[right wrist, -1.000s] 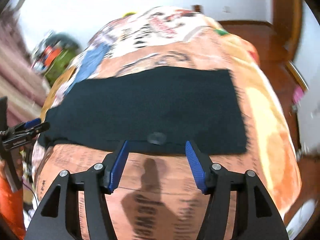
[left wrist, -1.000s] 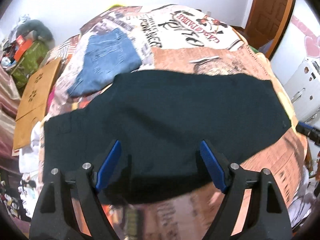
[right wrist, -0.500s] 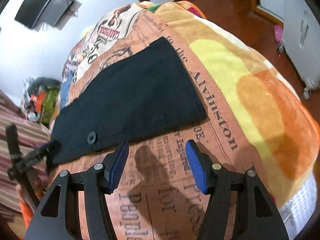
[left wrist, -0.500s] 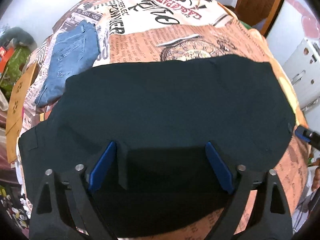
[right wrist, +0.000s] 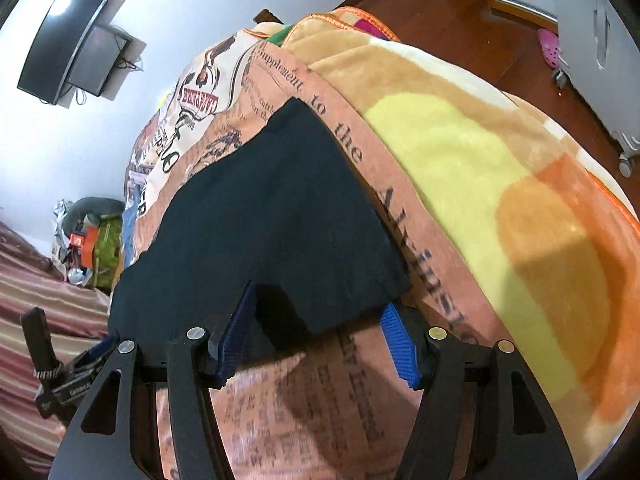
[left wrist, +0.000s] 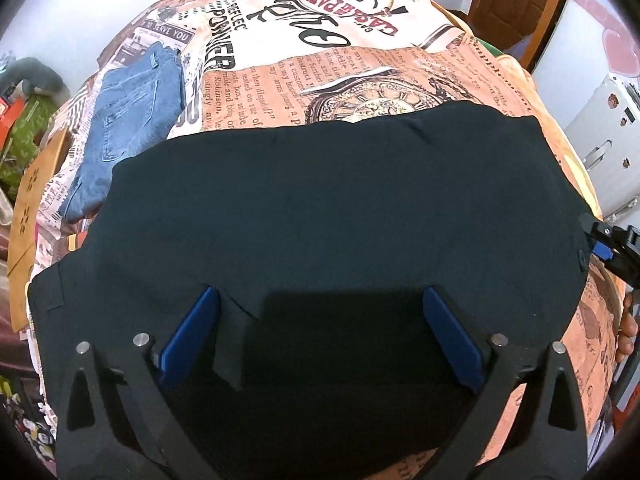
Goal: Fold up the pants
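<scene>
The black pants lie flat across the bed's printed blanket. My left gripper is open, low over the pants' near edge, its blue pads on either side of dark cloth. My right gripper is open at the pants' right-hand corner, the cloth edge lying between its fingers. The right gripper's tip also shows in the left wrist view, next to the pants' button. The left gripper shows at the left edge of the right wrist view.
Folded blue jeans lie at the far left of the bed. A cardboard piece is beside the bed. A white cabinet stands right. A yellow-orange blanket covers the bed's right side, with wooden floor beyond.
Both grippers have moved down and closer to the pants. The right gripper has swung to the pants' right corner, and the cloth edge now lies between its open fingers.
</scene>
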A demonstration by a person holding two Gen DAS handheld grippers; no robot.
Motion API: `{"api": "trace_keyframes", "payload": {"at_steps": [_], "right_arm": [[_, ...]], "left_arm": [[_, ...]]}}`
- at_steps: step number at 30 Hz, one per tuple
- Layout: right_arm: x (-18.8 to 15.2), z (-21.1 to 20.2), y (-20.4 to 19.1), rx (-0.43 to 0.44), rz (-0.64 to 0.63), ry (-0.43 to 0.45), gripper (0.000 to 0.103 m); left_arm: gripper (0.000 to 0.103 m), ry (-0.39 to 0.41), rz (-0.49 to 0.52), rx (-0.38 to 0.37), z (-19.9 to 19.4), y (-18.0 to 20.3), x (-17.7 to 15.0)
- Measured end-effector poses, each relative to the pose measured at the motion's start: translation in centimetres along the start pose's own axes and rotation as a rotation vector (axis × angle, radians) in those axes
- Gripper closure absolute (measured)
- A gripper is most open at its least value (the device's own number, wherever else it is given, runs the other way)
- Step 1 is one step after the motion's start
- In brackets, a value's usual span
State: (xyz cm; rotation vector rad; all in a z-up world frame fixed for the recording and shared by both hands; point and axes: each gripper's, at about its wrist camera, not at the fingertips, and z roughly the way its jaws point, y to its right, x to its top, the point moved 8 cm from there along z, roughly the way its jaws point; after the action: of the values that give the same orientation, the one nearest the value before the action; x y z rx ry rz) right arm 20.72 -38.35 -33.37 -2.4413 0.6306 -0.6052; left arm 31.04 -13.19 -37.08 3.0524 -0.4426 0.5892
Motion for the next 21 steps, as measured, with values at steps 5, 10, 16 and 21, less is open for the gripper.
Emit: {"api": "trace_keyframes", "payload": {"at_steps": [5, 10, 16, 21], "right_arm": [[0.6, 0.4, -0.3, -0.028, -0.045, 0.005, 0.085], [0.6, -0.5, -1.5, -0.048, -0.106, 0.035, 0.093], [2.2, -3.4, -4.4, -0.004, -0.14, 0.113, 0.094], [3.5, -5.8, -8.7, 0.041, -0.218, 0.171, 0.094]], "left_arm": [[0.0, 0.002, 0.0, -0.001, 0.0, 0.0, 0.0], [0.0, 0.003, -0.002, 0.0, -0.1, 0.0, 0.0], [0.0, 0.03, -0.026, -0.016, -1.3, -0.6, 0.1], [0.0, 0.075, -0.093, -0.07, -3.5, -2.1, 0.0]]}}
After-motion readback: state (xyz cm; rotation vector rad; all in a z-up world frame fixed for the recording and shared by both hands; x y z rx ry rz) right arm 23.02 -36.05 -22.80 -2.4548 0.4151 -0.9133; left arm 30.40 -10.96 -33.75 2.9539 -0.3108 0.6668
